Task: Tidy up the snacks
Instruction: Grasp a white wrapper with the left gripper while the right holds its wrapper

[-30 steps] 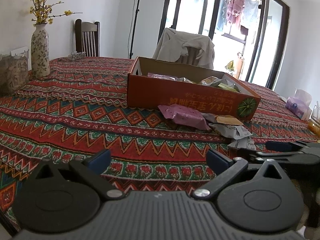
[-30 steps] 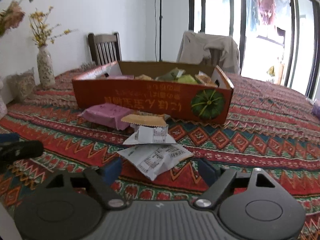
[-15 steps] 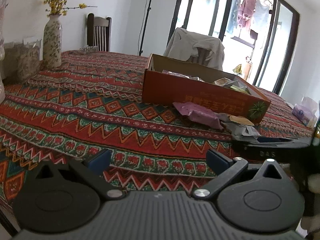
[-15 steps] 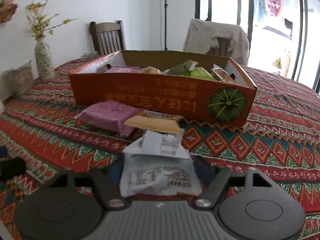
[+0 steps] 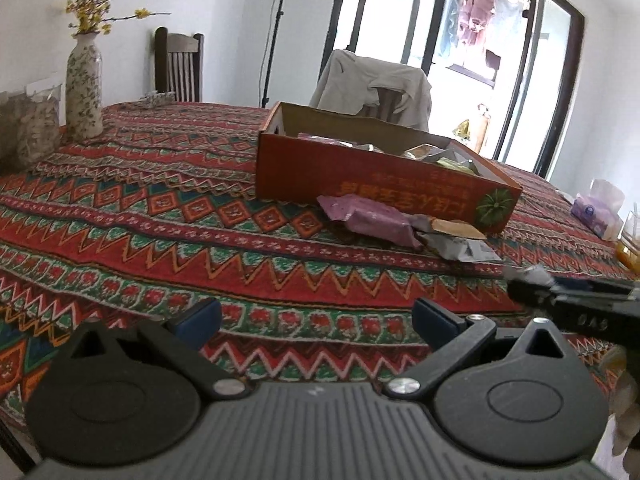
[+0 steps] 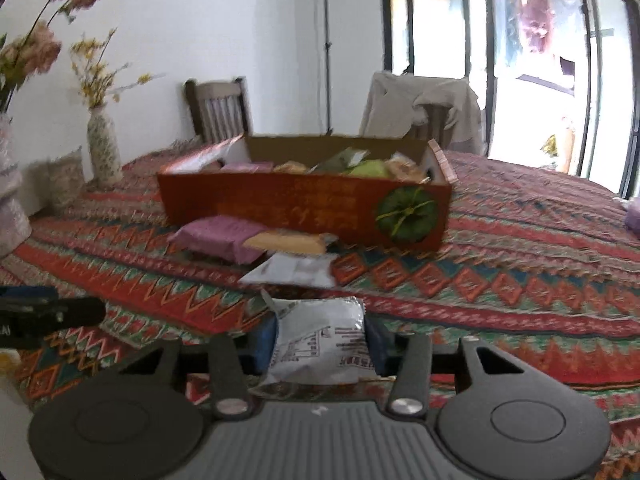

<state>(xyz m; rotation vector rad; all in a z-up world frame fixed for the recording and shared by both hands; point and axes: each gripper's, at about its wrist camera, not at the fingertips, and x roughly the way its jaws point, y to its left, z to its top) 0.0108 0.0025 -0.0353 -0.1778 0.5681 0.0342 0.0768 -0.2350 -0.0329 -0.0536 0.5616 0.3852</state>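
My right gripper point(image 6: 320, 338) is closing its jaws, and the blue pads press both sides of a white snack packet point(image 6: 320, 348) just above the patterned cloth. Ahead lie a flat white packet point(image 6: 292, 270), a tan packet point(image 6: 288, 242) and a purple packet point(image 6: 220, 236), in front of the orange cardboard box point(image 6: 280, 204), which holds several snacks. My left gripper point(image 5: 316, 316) stands open over bare cloth with nothing between its fingers. In the left wrist view the box point(image 5: 360, 176) and purple packet point(image 5: 368, 218) sit ahead to the right, and the right gripper point(image 5: 560, 300) is at the right edge.
A flowered vase point(image 5: 84, 88) stands at the far left, with wooden chairs point(image 5: 180, 64) behind the table. A purple tissue pack point(image 5: 596, 212) and a glass point(image 5: 630, 240) sit at the right edge. The near table edge lies just below both grippers.
The right gripper's jaws have narrowed onto the white packet and drawn back from the box with it. The left gripper has stayed open and about in place.
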